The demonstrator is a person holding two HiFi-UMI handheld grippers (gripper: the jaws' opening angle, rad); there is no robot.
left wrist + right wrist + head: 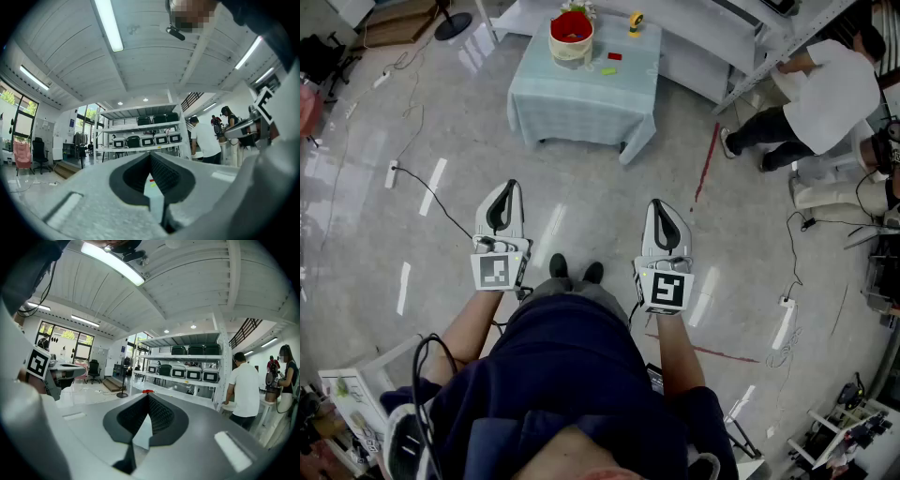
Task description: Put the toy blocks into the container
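Observation:
Far ahead in the head view stands a small table [581, 103] under a pale blue cloth. On it are a round container [571, 37] with a red inside, a red block [614, 56], a green block [607, 70] and a yellow object [635, 21]. My left gripper [511, 185] and right gripper [656, 203] are held side by side over the floor, well short of the table, both shut and empty. In the left gripper view the shut left gripper [150, 153] frames the red block [151, 180] and the cloth. The right gripper [147, 394] has its tips just below the container's red top [147, 391].
A person in a white shirt [830, 89] bends at a bench on the right. Cables [431, 192] and a power strip [392, 174] lie on the floor to the left, and a red tape line [706, 161] runs to the table's right. Shelves with cases [187, 372] stand behind.

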